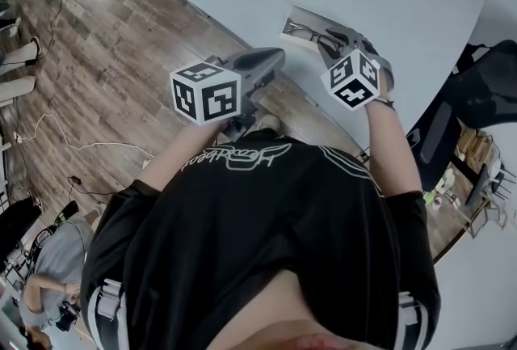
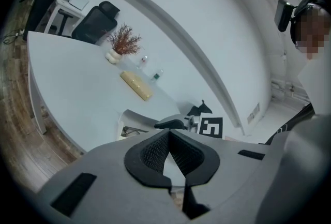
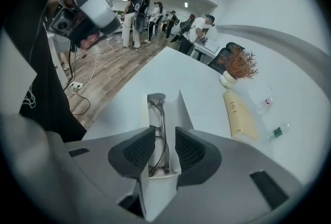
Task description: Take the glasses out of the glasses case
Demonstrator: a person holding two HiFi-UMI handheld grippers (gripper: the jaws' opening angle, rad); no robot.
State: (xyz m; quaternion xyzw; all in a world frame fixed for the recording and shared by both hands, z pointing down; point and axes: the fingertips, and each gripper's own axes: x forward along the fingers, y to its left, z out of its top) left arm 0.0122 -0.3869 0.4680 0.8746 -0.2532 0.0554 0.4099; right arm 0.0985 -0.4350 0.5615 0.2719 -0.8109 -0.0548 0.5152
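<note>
Left hand-held gripper: jaws are sitting closed tip to tip, nothing between them, waiting short of the case. Judgement: it is needing to open before reaching in; going in closed would be shoving the frame, not picking it.

Glasses case: white, lying open near the edge of the tabletop. Glasses are lying folded inside, thin metal frame running lengthwise.

Right hand-held gripper: jaws a narrow way apart, appearing to be pressing on the near end of the case from both sides.

Risks, as judged:
- the squeeze is bearing on thin walls; too much could be pinching them onto the frame.
- the case is sitting close to the edge; a slack hold during the pull could be letting it slide off.
- a thin wire frame is likely slipping or bending under a hard pinch.

Writing: white outline script on the shirt, not readable. Cube markers are showing patterns only. Yellow pack: print too faint.
</note>
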